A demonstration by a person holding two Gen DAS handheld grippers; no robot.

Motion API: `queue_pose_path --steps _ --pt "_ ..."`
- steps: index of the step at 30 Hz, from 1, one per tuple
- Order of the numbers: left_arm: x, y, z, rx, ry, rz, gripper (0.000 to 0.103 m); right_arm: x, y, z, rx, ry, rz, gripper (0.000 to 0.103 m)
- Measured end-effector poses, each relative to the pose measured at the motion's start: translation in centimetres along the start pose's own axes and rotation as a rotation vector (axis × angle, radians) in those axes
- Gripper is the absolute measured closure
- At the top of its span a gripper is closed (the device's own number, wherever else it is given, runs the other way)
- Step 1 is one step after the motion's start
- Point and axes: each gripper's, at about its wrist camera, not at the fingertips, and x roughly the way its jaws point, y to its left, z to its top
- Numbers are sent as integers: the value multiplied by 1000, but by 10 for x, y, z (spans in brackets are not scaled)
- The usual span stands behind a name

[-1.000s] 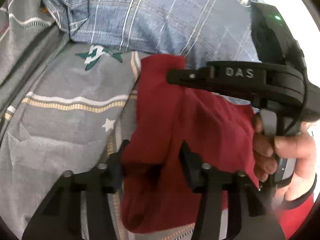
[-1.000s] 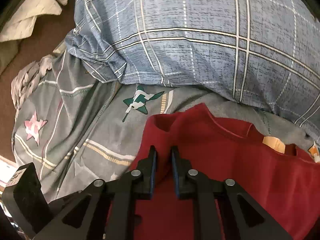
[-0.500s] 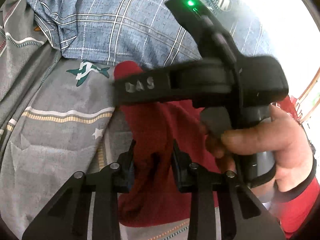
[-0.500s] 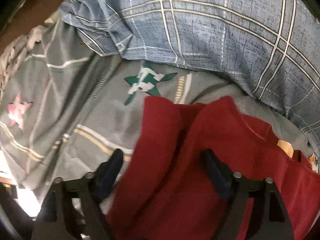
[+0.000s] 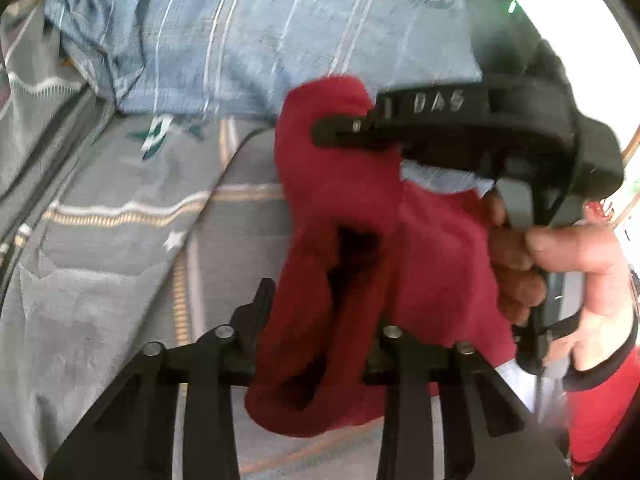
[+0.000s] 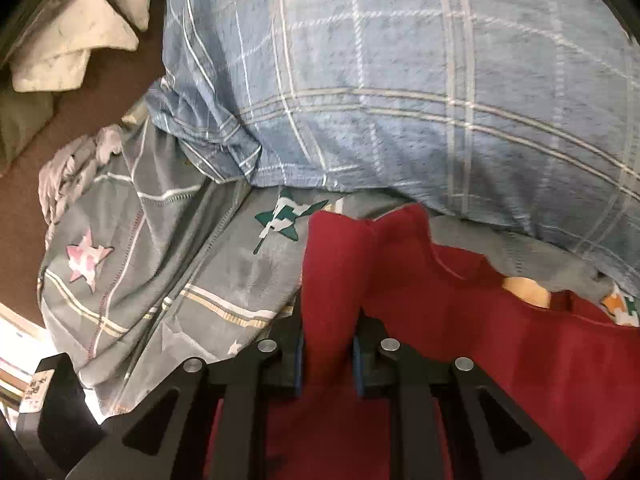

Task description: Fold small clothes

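A dark red garment lies on the grey star-print bedsheet. My right gripper is shut on a raised fold of the red garment, the cloth bunched between its blue pads. In the left wrist view my left gripper has its jaws set apart around a bunched part of the red garment, which fills the gap between them. The right gripper's black body and the hand holding it show at the right of that view, its finger laid against the cloth's top.
A large blue plaid pillow lies just behind the garment. A crumpled white cloth sits at the far left on a brown surface. The bed's left edge drops off at lower left.
My right gripper was shut, opened wide half a second ago, and has now closed on a fold of the red garment. My left gripper's jaws narrowed, then widened again around the bunched cloth.
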Motion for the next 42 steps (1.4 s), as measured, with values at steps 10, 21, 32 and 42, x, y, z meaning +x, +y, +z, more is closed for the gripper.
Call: queue_pose_path --steps 10,21,32,42 --pt "-16 -114 14 211 -58 -86 80 -98 -58 -14 33 -109 -43 87" --pt "34 -217 0 400 17 -149 80 -159 -164 -71 188 -155 -147 87" --pt "72 -237 -28 410 180 -187 44 -119 -217 -102 288 -82 -272 87" --pt "8 -164 -13 441 11 -21 26 -180 -173 -146 394 -156 -99 34"
